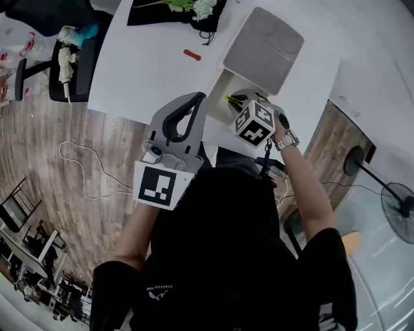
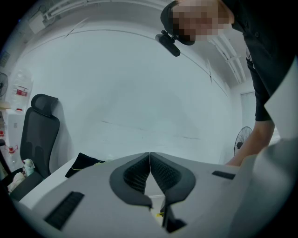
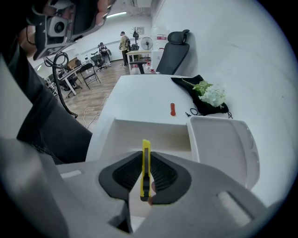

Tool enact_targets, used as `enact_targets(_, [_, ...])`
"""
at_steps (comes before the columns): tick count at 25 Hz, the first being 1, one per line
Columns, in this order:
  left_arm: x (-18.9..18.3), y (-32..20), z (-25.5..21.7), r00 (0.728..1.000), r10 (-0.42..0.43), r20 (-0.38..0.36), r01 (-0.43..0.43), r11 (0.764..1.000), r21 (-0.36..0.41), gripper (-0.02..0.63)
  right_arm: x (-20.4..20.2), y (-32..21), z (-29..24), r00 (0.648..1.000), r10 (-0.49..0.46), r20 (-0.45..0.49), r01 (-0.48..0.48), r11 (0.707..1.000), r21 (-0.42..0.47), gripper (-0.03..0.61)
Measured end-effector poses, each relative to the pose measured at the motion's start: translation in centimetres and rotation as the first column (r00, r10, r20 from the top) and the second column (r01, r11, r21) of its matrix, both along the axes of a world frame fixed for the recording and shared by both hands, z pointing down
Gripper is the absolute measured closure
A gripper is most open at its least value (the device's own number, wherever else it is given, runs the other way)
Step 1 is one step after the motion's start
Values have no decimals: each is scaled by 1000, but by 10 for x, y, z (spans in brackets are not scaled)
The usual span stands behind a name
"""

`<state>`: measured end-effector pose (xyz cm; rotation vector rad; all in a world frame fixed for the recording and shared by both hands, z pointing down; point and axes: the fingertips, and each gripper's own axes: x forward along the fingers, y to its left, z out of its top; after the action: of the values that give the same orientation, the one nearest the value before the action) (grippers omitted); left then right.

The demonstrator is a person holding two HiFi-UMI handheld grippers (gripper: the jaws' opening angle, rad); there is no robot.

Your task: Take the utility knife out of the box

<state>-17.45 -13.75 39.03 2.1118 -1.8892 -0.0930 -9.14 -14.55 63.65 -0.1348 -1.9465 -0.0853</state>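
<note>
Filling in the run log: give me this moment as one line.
right hand-held gripper: shut on utility knife | held over open box | left hand-held gripper: shut, empty

White surface (image 1: 142,71), plain and matte, most of the top bare. Nearest me a white box (image 1: 218,90) sits open on it, close to the near edge. Its lid (image 1: 265,46) is swung back, joined to the box along one side. Past the box, a small red item (image 1: 191,55) lies alone, apart from everything else. At the far edge a black cloth (image 1: 152,14) is spread out. A thin black tangle (image 1: 208,35) lies at the cloth's corner, near the lid. I can't tell what the tangle is.
</note>
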Motion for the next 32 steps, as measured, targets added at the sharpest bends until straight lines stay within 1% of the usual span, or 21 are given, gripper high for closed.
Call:
enact_targets(4, [0, 2, -4, 1000, 20, 6, -20, 1000, 6, 607, -3, -3, -15, 998, 53, 43, -53, 999, -7, 520])
enact_targets(7, [1, 3, -4, 999, 42, 22, -42, 999, 3, 607, -8, -6, -32, 989, 114, 95, -112, 993, -32, 521])
enact_targets(10, [4, 2, -4, 997, 68, 46, -68, 998, -2, 607, -9, -11, -46, 971, 187, 146, -180, 982, -66, 521])
enact_targets(13, [9, 1, -11, 994, 88, 57, -90, 996, 26, 607, -8, -14, -60, 951, 242, 191, -230, 970, -83, 521])
enact_targets(15, [10, 1, -13, 992, 100, 71, -102, 994, 24, 607, -8, -15, -68, 937, 272, 221, -258, 962, -90, 520])
enact_targets(18, [14, 3, -17, 991, 119, 61, -121, 992, 32, 607, -7, -18, -84, 914, 311, 262, -298, 950, -90, 520])
enact_targets(21, [15, 6, -14, 986, 144, 85, -146, 989, 17, 607, -5, -19, -104, 881, 360, 308, -347, 933, -97, 520])
enact_targets(24, [15, 5, -24, 985, 147, 91, -153, 986, 63, 607, -3, -20, -124, 840, 399, 367, -386, 916, -112, 520])
enact_targets(27, [18, 7, -26, 983, 163, 85, -167, 985, 49, 607, 0, -19, -146, 788, 442, 429, -426, 894, -138, 520])
enact_targets(32, [19, 10, -25, 976, 188, 108, -194, 980, 46, 607, 14, -25, -174, 699, 498, 513, -493, 856, -158, 520])
